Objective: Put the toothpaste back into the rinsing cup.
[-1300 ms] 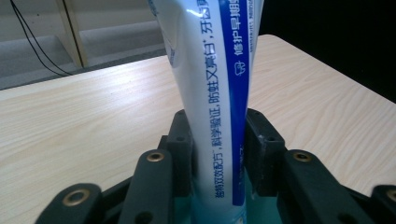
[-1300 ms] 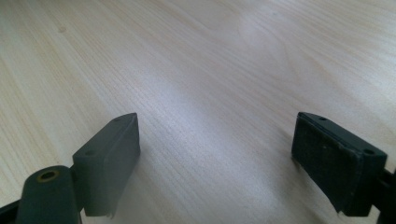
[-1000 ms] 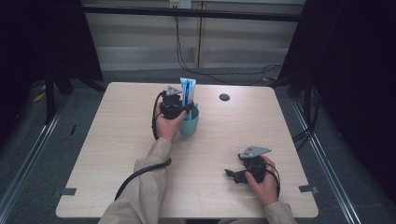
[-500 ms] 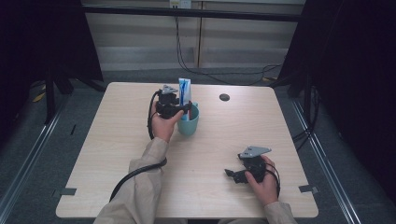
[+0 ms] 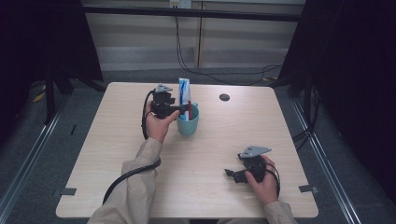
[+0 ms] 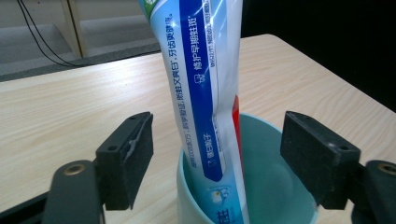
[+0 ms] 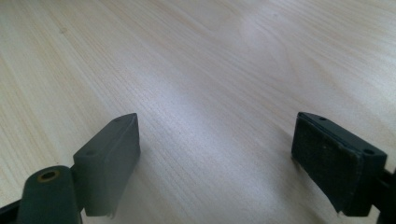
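A white and blue toothpaste tube [image 5: 185, 93] [image 6: 205, 93] stands upright in a teal cup [image 5: 187, 125] [image 6: 275, 186] at the middle of the table's far half. Something slim and red [image 5: 190, 109] [image 6: 236, 126] stands in the cup behind the tube. My left gripper [image 5: 184, 109] [image 6: 219, 144] reaches in from the cup's left at rim height. Its jaws have just been opening, and they stand on either side of the tube without touching it. My right gripper [image 5: 229, 175] [image 7: 215, 154] rests low over the near right of the table, open, with bare wood between its jaws.
The light wooden table [image 5: 116, 154] carries a small dark round thing [image 5: 224, 97] at the far right of the cup. Cables hang along the wall behind. Dark curtains stand at both sides.
My left hand has drawn a little to the left, away from the cup, while the tube stays standing in it. The right hand has not moved.
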A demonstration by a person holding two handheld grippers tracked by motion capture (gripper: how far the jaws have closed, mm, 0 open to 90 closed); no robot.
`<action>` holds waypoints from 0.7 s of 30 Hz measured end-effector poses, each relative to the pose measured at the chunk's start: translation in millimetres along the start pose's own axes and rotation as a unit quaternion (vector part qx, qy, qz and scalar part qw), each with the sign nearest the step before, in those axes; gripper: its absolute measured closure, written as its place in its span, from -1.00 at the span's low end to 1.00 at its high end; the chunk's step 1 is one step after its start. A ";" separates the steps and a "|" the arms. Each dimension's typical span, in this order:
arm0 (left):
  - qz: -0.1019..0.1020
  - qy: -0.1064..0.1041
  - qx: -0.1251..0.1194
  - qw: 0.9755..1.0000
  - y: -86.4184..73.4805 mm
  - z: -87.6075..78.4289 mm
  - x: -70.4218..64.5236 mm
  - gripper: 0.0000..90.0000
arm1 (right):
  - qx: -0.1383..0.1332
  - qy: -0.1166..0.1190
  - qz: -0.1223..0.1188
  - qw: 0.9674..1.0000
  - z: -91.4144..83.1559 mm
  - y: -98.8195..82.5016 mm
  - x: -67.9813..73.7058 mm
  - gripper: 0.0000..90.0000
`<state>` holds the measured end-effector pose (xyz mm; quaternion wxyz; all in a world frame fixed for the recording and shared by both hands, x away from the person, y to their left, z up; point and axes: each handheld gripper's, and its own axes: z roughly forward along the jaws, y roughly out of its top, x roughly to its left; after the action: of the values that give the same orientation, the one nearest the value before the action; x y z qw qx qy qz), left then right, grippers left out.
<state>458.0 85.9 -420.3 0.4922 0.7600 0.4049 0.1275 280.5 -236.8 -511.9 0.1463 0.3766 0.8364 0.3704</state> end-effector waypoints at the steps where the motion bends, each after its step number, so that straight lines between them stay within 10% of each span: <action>1: -0.001 -0.002 0.001 1.000 0.2 -1.5 0.8 -0.48 | 0.000 0.000 0.000 1.000 0.0 0.0 -0.1 -0.67; 21: -0.011 -0.018 0.011 1.000 -14.7 -36.1 12.7 -0.63 | 0.001 0.002 0.001 1.000 0.2 0.5 -0.7 -0.67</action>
<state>437.6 121.4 -418.0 0.4920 0.7631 0.4059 0.1042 281.3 -236.9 -511.7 0.1440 0.3773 0.8366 0.3702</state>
